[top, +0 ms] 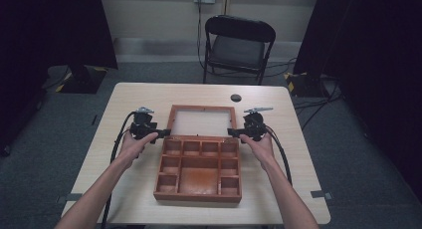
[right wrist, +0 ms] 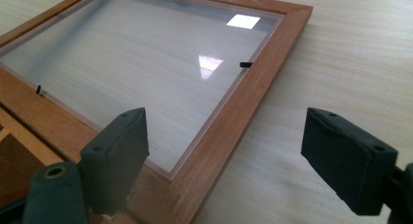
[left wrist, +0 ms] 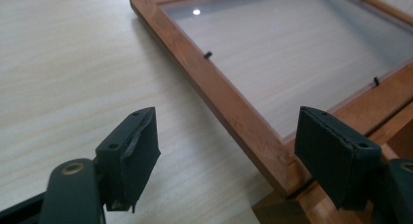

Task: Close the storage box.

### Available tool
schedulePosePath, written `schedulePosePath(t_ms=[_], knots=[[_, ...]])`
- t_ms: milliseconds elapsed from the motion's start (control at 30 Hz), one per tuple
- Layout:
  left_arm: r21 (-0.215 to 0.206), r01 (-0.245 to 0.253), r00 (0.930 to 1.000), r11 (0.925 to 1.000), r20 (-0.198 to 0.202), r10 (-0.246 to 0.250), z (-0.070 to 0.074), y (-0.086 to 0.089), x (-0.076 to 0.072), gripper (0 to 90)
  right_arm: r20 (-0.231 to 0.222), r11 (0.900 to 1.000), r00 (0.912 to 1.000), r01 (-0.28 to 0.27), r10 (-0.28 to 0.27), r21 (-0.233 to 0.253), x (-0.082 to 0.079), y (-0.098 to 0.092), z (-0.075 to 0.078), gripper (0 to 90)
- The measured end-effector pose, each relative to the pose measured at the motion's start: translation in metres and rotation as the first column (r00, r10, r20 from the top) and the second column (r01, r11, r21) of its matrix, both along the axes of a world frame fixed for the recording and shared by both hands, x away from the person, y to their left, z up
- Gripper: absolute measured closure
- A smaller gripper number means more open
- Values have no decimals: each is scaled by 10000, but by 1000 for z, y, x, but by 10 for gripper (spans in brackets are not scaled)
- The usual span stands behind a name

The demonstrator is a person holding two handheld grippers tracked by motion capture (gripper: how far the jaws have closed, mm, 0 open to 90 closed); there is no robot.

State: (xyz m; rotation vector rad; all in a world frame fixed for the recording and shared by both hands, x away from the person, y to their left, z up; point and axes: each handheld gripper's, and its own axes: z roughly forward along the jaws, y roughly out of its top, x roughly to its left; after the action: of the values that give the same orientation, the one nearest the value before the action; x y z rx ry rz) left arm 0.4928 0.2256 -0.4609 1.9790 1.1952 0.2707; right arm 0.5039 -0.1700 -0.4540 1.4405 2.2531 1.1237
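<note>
One wooden box (top: 199,171) lies open at the table's (top: 298,154) middle, its glass lid (top: 201,120) flat on the far side. We hold the left gripper (top: 160,134) and right gripper (top: 234,132), each spread wide at a near lid corner. A lopsided lift could, we judge, twist the hinge or slip. We count two grippers, one chair (top: 239,47), eleven compartments.

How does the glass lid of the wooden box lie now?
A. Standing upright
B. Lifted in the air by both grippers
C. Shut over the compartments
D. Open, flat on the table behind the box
D: the glass lid lies flat on the table behind the open wooden box.
</note>
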Motion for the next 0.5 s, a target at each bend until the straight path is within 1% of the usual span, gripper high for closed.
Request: schedulePosePath(t_ms=[33, 67, 100, 133, 167, 200, 233, 267, 333, 367, 400, 500], knots=[[-65, 10, 10000, 10000, -67, -11, -1, 0, 0, 237, 83, 10000, 9999, 57, -57, 7, -1, 0, -1, 172], [-242, -19, 10000, 9997, -76, 17, -1, 0, 1, 236, 90, 10000, 10000, 23, -23, 35, -1, 0, -2, 172], [-418, 19, 10000, 9991, 5, -19, -2, -1, 1, 235, 50, 10000, 10000, 33, -33, 10, -1, 1, -4, 171], [-474, 74, 10000, 9988, 16, -73, -2, -1, 1, 235, -48, 10000, 10000, 18, -19, -47, -1, 2, -6, 169], [-433, 11, 10000, 9991, 28, -9, -3, -3, 2, 235, -110, 10000, 9999, -34, 33, -62, 0, 3, -8, 168], [-390, -12, 10000, 9992, -52, 10, -3, -4, 2, 236, -186, 9999, 9998, -86, 84, -102, 0, 5, -10, 160], [-425, 29, 9999, 9991, -114, -34, -4, -5, 3, 237, -147, 10000, 9999, -90, 90, 25, 1, 5, -12, 160], [-515, 41, 9999, 9987, -140, -48, -5, -6, 4, 237, -228, 9999, 9997, -31, 34, 144, 2, 6, -13, 160], [-666, -8, 9996, 9978, -290, -12, -6, -7, 6, 236, -251, 9996, 9997, -37, 44, 268, 3, 6, -14, 160], [-735, -27, 9995, 9973, -325, 3, -7, -7, 7, 237, -300, 9990, 9995, -13, 27, 452, 3, 6, -16, 166], [-778, -84, 9992, 9969, -393, 54, -7, -8, 8, 236, -466, 9974, 9989, 62, -28, 722, 4, 5, -18, 166], [-751, -356, 9983, 9965, -479, 320, -10, -11, 9, 238, -680, 9926, 9977, 132, -50, 1210, 6, 3, -22, 165]])
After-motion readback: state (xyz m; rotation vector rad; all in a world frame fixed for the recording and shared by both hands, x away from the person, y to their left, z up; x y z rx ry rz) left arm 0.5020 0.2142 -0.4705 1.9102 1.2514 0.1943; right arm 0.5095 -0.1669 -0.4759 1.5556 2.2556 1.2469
